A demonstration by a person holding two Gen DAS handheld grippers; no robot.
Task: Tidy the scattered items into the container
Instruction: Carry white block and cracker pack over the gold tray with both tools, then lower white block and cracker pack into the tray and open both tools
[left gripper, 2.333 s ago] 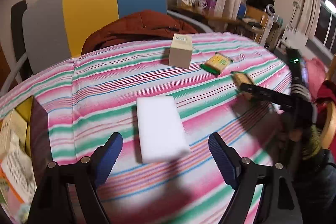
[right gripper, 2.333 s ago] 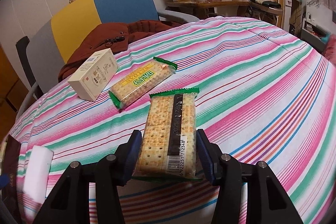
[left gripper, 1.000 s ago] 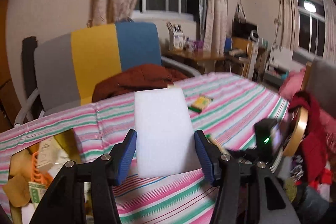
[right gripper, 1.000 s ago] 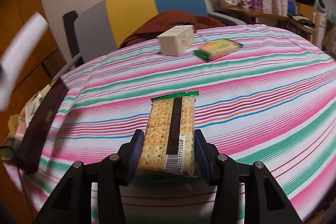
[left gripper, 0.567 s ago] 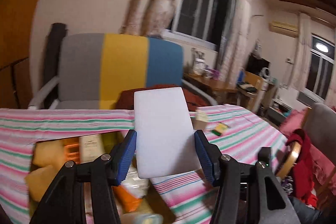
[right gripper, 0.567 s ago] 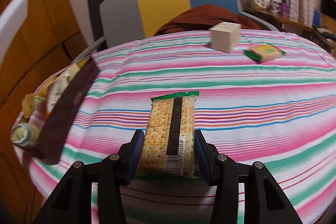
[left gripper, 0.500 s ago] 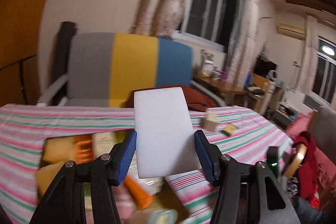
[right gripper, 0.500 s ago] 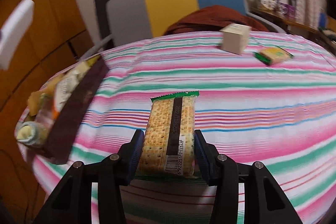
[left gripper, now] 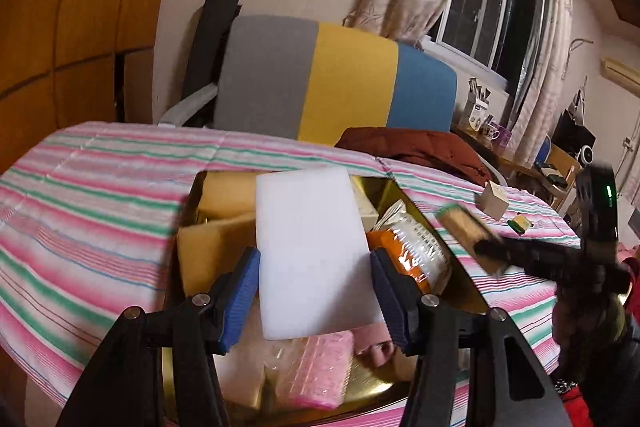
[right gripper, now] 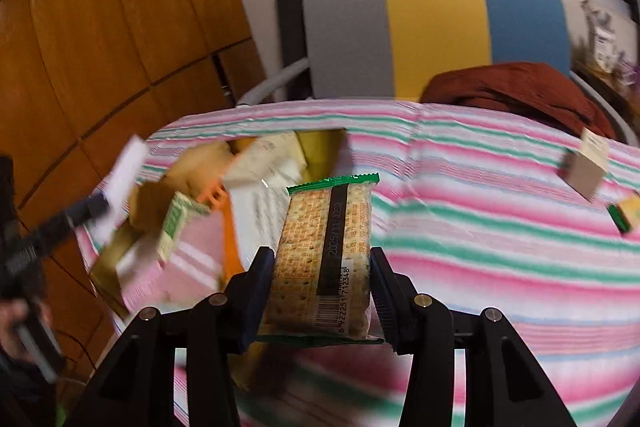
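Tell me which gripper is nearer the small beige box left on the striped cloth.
Right. The right gripper, shut on the cracker pack, hangs between the container and the beige box; the left gripper holds the white sponge over the container, farther off.

A plain white sponge block [left gripper: 312, 251] sits between blue ribbed pads [left gripper: 240, 297] on black arms, above a gold-lined container [left gripper: 464, 291] holding orange, yellow and pink packets. The cracker pack [right gripper: 326, 259] is tan with a black band and green edges. At twelve o'clock stands a grey, yellow and blue chair [left gripper: 340, 79]; the cloth [left gripper: 88, 211] is striped pink, green and white.
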